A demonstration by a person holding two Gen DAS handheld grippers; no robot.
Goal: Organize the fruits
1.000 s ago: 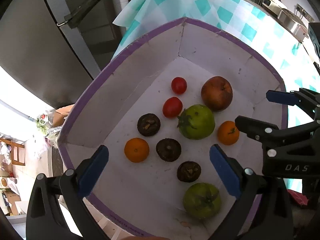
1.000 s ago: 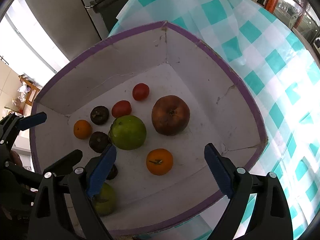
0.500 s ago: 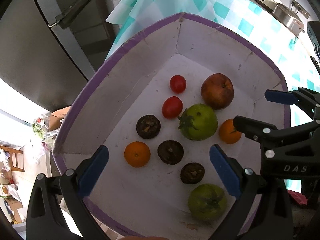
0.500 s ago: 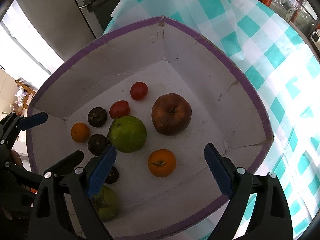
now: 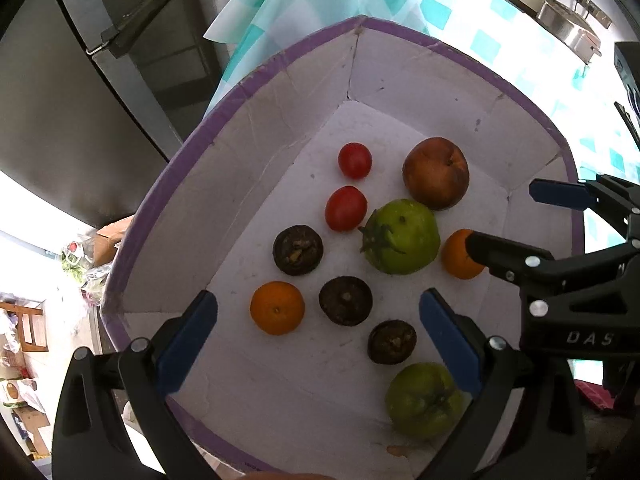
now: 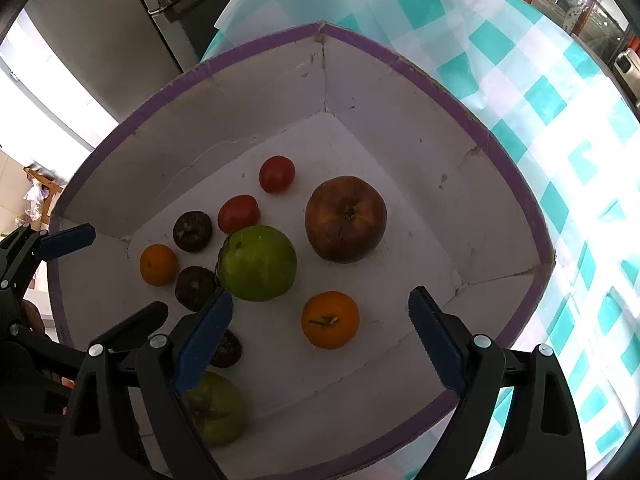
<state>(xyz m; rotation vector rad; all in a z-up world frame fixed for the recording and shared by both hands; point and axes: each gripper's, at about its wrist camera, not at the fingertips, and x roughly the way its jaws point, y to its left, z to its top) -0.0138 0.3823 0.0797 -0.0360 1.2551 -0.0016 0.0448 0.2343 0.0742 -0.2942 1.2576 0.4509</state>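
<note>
Left tool (image 5: 318, 342) hung spread and empty over the near end of the white box (image 5: 404, 80), and my right tool (image 6: 320, 332) likewise stood spread with nothing between its fingers. Compared with a second before, the box and fruit filled more of both views; I judged that both tools had lowered toward the fruit, while no fruit had shifted.

Nearest me lay a green tomato (image 5: 424, 400), with a dark brown fruit (image 5: 392, 341) just beyond it. Next came an orange (image 5: 277, 307) and a second dark fruit (image 5: 345, 301), then a third dark fruit (image 5: 297, 250). A larger green tomato (image 5: 400, 236) sat mid-box, a second orange (image 6: 330, 319) to its right, directly ahead of my right tool. Further back lay two red tomatoes (image 5: 345, 208) (image 5: 354, 160) and a browned apple (image 5: 436, 173) near the far wall. Beyond the box, a checked cloth (image 6: 520, 92) covered the surface.

All fruit sat inside the box, mixed by kind. I judged the descent a lead-in to a pick; which fruit, I could not tell.
</note>
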